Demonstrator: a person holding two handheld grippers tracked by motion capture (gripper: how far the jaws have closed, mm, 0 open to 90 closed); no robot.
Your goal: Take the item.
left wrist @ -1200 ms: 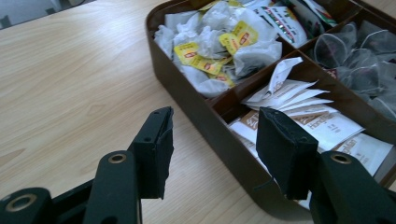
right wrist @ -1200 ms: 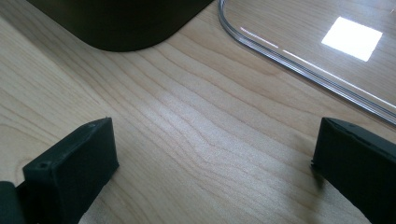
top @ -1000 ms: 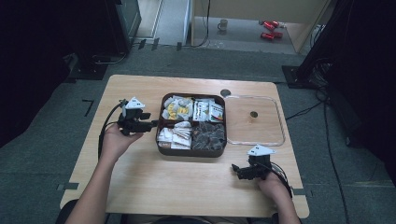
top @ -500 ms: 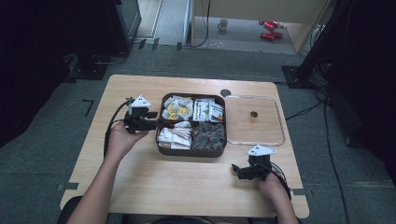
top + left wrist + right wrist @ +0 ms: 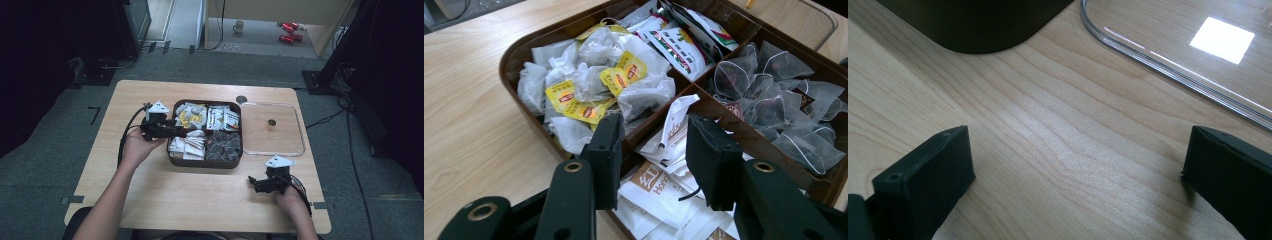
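Note:
A brown tray [image 5: 204,164] with four compartments sits mid-table. It holds tea bags with yellow tags [image 5: 589,85], printed sachets [image 5: 679,47], white packets with brown print [image 5: 651,192] and dark pyramid bags [image 5: 774,100]. My left gripper [image 5: 175,131] reaches in over the tray's left rim [image 5: 549,30]. Its jaws have just been closing, and they straddle the divider near the white packets. The raised corner of one white packet [image 5: 676,117] stands between the left gripper [image 5: 654,145] jaws, which do not press on it. My right gripper [image 5: 252,182] rests open on the bare table at the front right, nothing in the right gripper [image 5: 1078,165] jaws.
A clear plastic lid [image 5: 280,140] lies flat to the right of the tray, and its edge [image 5: 1173,70] runs just beyond my right gripper. A dark round hole [image 5: 241,99] marks the table behind the tray. The floor beyond holds stands and cables.
My left gripper has moved right, from beside the tray to over its left rim, and its jaws stand narrower. The right gripper has stayed put.

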